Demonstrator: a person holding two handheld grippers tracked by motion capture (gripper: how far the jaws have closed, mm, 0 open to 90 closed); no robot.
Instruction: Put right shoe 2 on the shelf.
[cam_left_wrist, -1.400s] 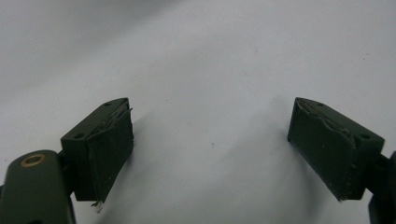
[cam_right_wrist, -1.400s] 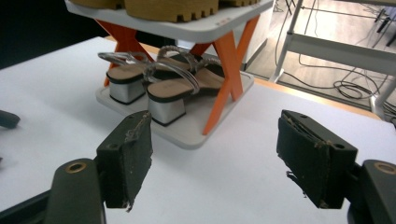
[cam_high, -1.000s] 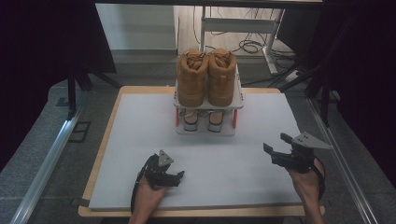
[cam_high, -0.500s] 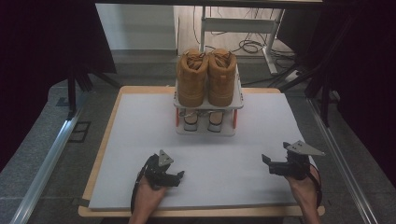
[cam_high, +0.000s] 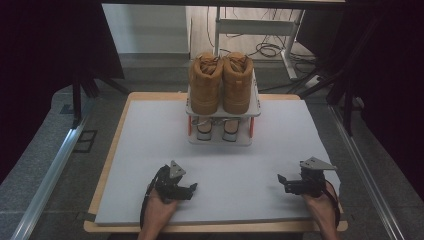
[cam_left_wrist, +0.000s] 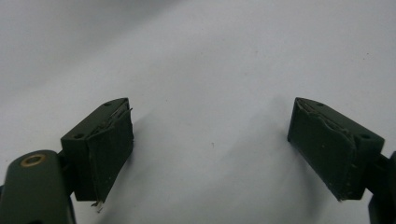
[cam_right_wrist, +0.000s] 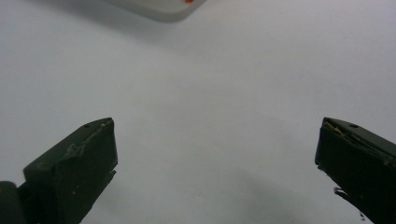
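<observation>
nearest the counter's (cam_high: 150, 150) front edge, well short of the shoe rack (cam_high: 222, 137), both units sit low over bare white surface. left hand-held gripper (cam_high: 191, 187): jaws spread, nothing between them. right hand-held gripper (cam_high: 281, 179): jaws have just been opening, now wide, nothing between them either. farther back, the rack stands at the counter's far middle, tan boots (cam_high: 220, 82) paired on its top shelf, a second pair of shoes (cam_high: 217, 127) tucked on the shelf below. my read: loading looks done, both pairs shelved, both tools released, nothing left loose on the counter.
</observation>
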